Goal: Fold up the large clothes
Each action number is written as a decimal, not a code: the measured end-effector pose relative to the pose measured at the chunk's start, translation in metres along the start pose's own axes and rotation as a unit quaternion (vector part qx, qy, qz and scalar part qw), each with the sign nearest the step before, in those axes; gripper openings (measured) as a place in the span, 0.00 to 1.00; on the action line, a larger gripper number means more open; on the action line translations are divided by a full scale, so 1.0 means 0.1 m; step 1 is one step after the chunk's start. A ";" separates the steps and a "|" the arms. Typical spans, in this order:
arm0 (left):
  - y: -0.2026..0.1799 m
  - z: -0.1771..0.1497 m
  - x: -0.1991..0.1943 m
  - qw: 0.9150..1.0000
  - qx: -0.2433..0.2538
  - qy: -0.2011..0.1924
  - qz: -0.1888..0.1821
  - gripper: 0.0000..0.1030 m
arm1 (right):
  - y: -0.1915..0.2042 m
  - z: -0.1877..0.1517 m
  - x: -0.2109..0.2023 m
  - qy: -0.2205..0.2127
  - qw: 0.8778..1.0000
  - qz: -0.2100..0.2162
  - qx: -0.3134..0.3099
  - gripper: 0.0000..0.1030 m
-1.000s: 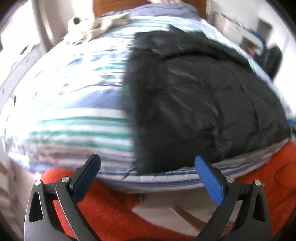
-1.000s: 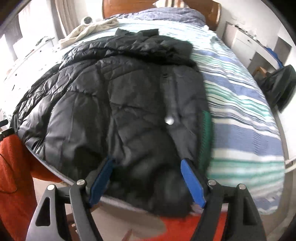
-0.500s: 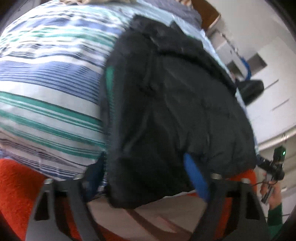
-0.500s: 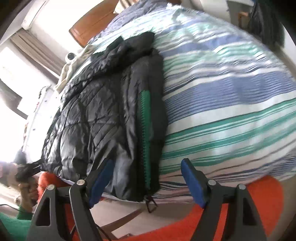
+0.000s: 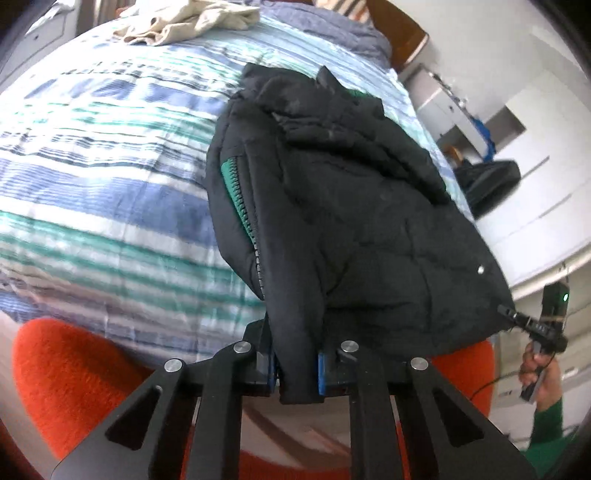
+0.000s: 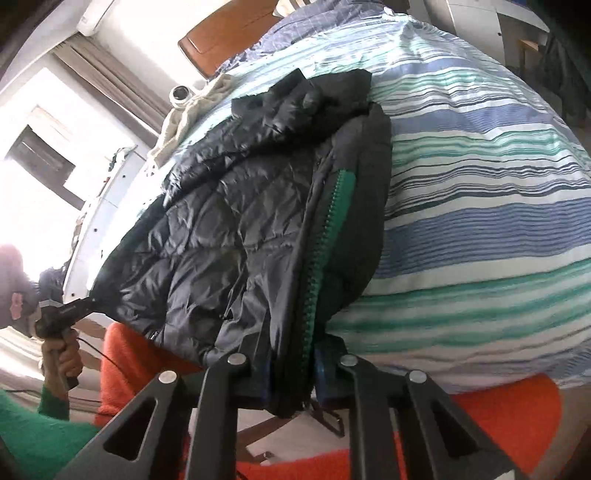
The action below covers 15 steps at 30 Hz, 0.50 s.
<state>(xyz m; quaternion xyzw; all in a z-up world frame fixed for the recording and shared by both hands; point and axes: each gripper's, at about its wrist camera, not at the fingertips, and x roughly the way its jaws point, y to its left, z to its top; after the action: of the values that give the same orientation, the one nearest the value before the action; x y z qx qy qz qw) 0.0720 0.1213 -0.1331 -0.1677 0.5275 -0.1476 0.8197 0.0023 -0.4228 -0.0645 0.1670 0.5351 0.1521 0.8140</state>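
A black quilted jacket (image 5: 351, 221) with a green-backed zipper (image 5: 236, 192) lies on the striped bed. My left gripper (image 5: 295, 365) is closing its blue pads on the near hem corner beside the zipper edge, and the cloth is pinched between them. In the right wrist view the same jacket (image 6: 240, 240) shows its zipper (image 6: 325, 240) running down into my right gripper (image 6: 291, 376), whose jaws are closing on that hem corner. Each view shows the other gripper clamped on the far hem corner, the right gripper (image 5: 517, 321) and the left gripper (image 6: 79, 306).
The bed carries a blue, green and white striped duvet (image 5: 92, 184), with a beige garment (image 5: 184, 22) near the wooden headboard (image 6: 221, 37). Orange fabric (image 5: 66, 376) lies below the bed's near edge. White cabinets (image 5: 535, 147) and a black bag (image 5: 487, 181) stand to one side.
Both grippers stood open over the hem before. Their jaws have since come together on the jacket's two near corners, and the hem has lifted a little off the bed edge.
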 end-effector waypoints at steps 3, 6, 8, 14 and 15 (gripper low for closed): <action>0.04 -0.28 -0.08 1.000 0.002 0.026 0.007 0.13 | -0.08 -0.30 -0.09 0.021 0.999 0.003 0.028 0.17; 0.09 -0.55 -0.25 0.999 -0.007 0.044 -0.002 0.13 | -0.13 -0.60 -0.18 0.035 0.997 0.018 0.066 0.16; 0.10 -0.72 -0.45 0.998 -0.007 0.058 -0.009 0.13 | -0.09 -0.80 -0.32 0.042 0.994 0.035 0.093 0.16; 0.10 -0.70 -1.12 0.997 -0.009 0.062 -0.052 0.13 | 0.19 -0.84 -0.95 0.004 0.986 0.110 0.129 0.16; 0.09 -0.60 -1.22 0.997 -0.016 0.049 -0.061 0.13 | 0.21 -0.78 -1.01 -0.008 0.984 0.120 0.129 0.16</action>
<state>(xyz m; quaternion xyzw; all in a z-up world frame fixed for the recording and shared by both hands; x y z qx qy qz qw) -0.0312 0.1733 -0.0610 -0.2051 0.5582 -0.1974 0.7793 -0.1096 -0.4386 -0.0015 0.3348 0.5197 0.1770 0.7658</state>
